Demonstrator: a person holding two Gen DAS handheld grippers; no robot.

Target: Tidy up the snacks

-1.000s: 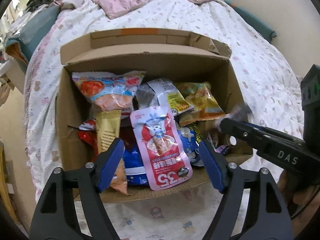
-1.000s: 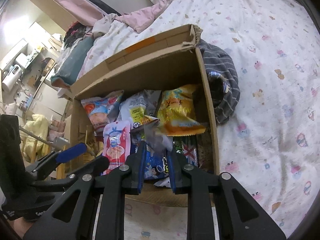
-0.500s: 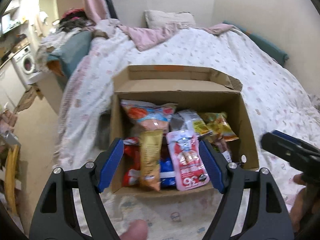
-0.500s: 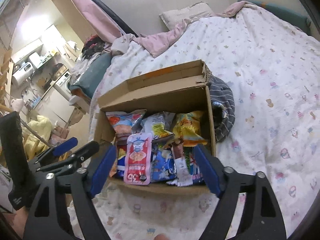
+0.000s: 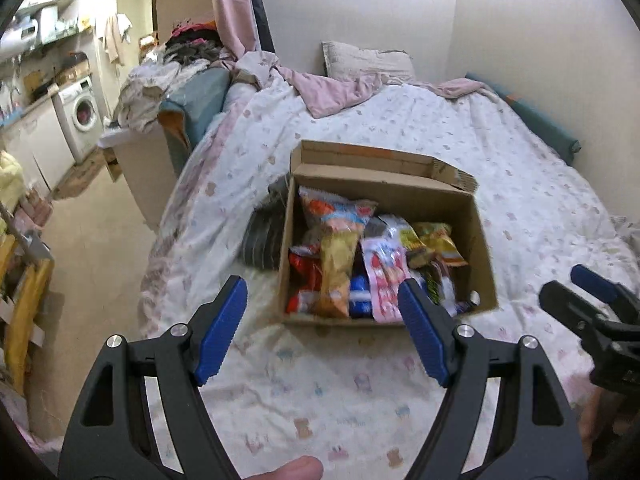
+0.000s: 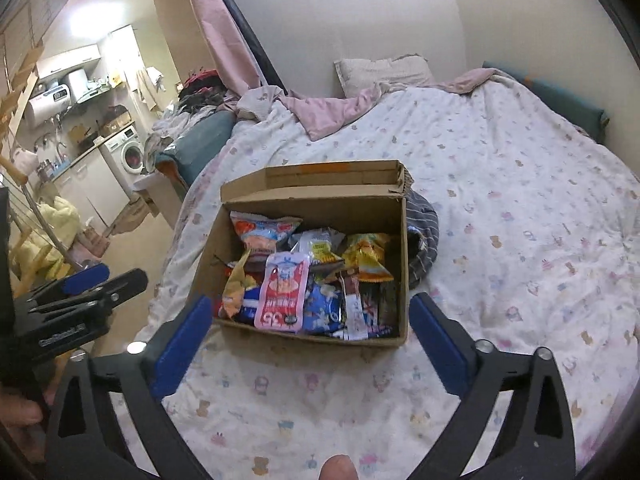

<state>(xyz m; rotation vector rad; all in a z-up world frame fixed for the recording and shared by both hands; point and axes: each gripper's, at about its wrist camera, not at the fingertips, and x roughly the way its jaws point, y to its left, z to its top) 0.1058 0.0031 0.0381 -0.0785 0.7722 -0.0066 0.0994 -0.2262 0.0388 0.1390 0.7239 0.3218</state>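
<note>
1. A cardboard box (image 6: 304, 216) packed with snack packets sits on a bed (image 6: 520, 208) with a printed quilt, its flaps open, a striped cloth (image 6: 424, 240) tucked against its side.
2. The right gripper (image 6: 310, 344) hangs above and in front of the box with its jaws opening wide and nothing between them; the left gripper (image 5: 322, 332) stands partly open and equally empty.
3. Inside, a pink pouch (image 6: 284, 290) lies on top near the front wall, beside a gold packet (image 6: 236, 284) and a blue packet (image 6: 324, 304); an orange-and-yellow bag (image 6: 366, 258) and a red-and-blue bag (image 6: 262, 234) lean toward the back.
4. No loose snack shows on the quilt — the packing looks close to finished.
5. Any further tidying is best done gently: come in from above, pinch a packet by its sealed edge — not its puffed middle — and keep the other gripper clear of the box wall.
</note>
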